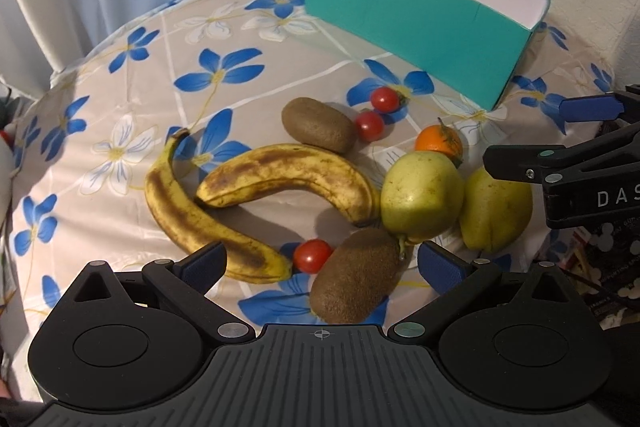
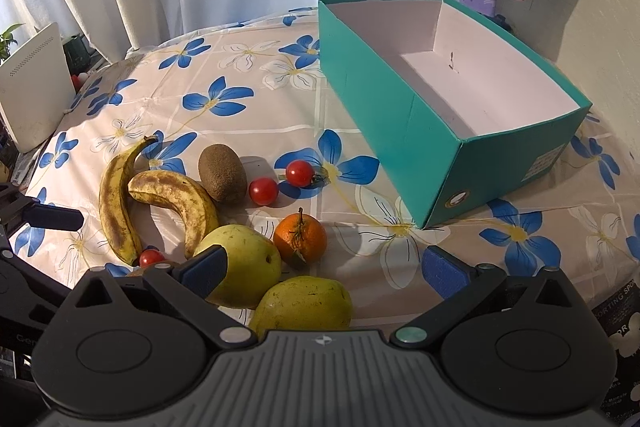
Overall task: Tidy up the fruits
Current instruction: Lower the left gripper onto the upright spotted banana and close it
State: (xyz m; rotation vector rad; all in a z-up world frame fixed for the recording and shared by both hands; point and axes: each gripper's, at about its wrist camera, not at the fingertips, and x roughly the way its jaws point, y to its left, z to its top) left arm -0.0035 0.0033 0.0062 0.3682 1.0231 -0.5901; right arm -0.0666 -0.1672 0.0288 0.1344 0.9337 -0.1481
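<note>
Fruit pile (image 1: 320,187) at frame centre, outside the empty teal box (image 2: 400,115) at upper right, awaiting sorting. Left gripper (image 1: 320,261) and right gripper (image 2: 322,267) gape wide, holding nothing, poised to pick.

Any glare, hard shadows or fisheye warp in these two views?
Left wrist: soft light, faint shadows under the bananas, table edge bowed by fisheye. Right wrist: warm sunlight on the cloth, hard shadow left of the box, no blur.

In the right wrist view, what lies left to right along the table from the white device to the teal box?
White device → spotted bananas → kiwi → two cherry tomatoes → teal box.
</note>
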